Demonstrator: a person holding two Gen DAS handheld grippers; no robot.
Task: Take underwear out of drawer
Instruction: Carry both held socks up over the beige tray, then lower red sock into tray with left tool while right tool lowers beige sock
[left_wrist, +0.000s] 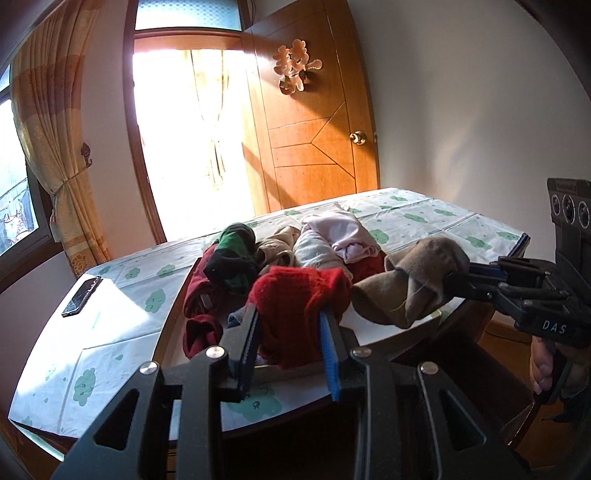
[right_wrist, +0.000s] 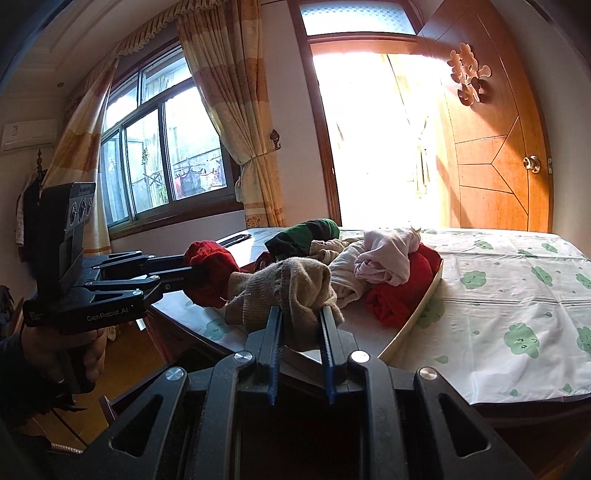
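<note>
A shallow white drawer (right_wrist: 417, 317) rests on the table, heaped with rolled underwear and socks: a green-and-black piece (left_wrist: 236, 254), a pink one (left_wrist: 351, 236), cream ones and dark red ones. My left gripper (left_wrist: 290, 314) is shut on a bright red garment (left_wrist: 295, 291), held up above the drawer's near edge. My right gripper (right_wrist: 300, 312) is shut on a beige knitted garment (right_wrist: 291, 288), also raised just over the pile. Each gripper shows in the other's view: the right gripper (left_wrist: 458, 275) at the right, the left gripper (right_wrist: 188, 273) at the left with the red garment (right_wrist: 210, 266).
The table wears a white cloth with green clouds (right_wrist: 498, 295). A dark phone (left_wrist: 81, 295) lies on it at the far left. Behind stand a wooden door (left_wrist: 314, 129), a bright doorway, and a curtained window (right_wrist: 166, 147). A person's hand (right_wrist: 92, 347) holds the left gripper's handle.
</note>
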